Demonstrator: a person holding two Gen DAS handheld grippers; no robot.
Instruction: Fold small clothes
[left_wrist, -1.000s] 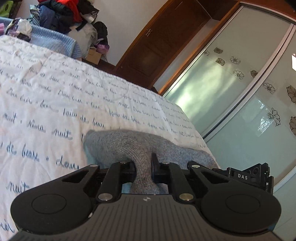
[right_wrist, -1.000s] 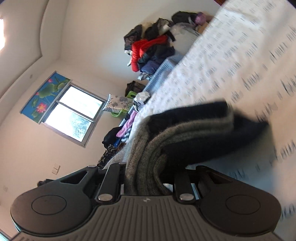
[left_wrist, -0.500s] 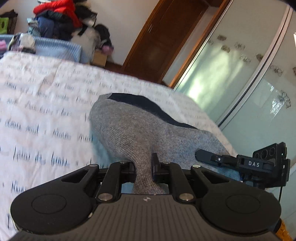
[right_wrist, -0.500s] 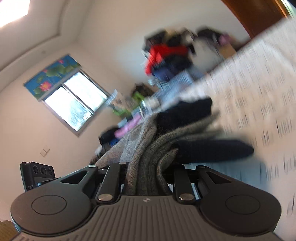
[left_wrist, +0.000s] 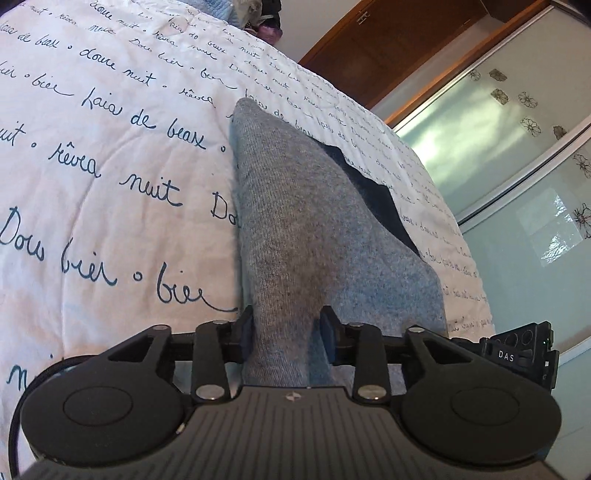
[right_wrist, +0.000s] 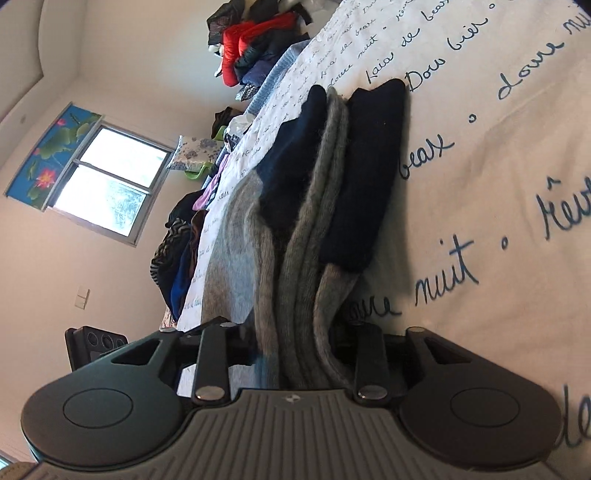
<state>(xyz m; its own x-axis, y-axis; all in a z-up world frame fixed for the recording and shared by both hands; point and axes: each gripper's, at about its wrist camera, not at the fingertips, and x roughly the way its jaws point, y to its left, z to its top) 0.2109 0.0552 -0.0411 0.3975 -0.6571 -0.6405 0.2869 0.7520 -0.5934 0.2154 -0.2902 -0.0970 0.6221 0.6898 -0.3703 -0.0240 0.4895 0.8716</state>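
Socks (left_wrist: 295, 221), grey knit with dark navy bands, lie stretched across the bed (left_wrist: 110, 166), whose white cover is printed all over with blue handwritten French words. Beyond the bed in the left wrist view stand a wardrobe (left_wrist: 517, 147) with frosted glass sliding doors (small flower decals on the glass) and a brown wooden door (left_wrist: 388, 48). The right wrist view shows a window (right_wrist: 110, 184) under a lotus-print blind, and a pile of clothes (right_wrist: 251, 48) with a red jacket on top past the far end of the bed.

In that same view the socks are bunched into several layers (right_wrist: 325, 206), grey folds between navy ends, lying on the cover and running back into the right gripper (right_wrist: 301, 350); its jaws are closed narrow on the grey folds. The left gripper (left_wrist: 288, 332) has its jaws pressed against both sides of a gathered grey end of the socks, clamping it just above the cover. A small black block marked DAS (left_wrist: 517, 354), part of the other gripper, sits just beside the left one.
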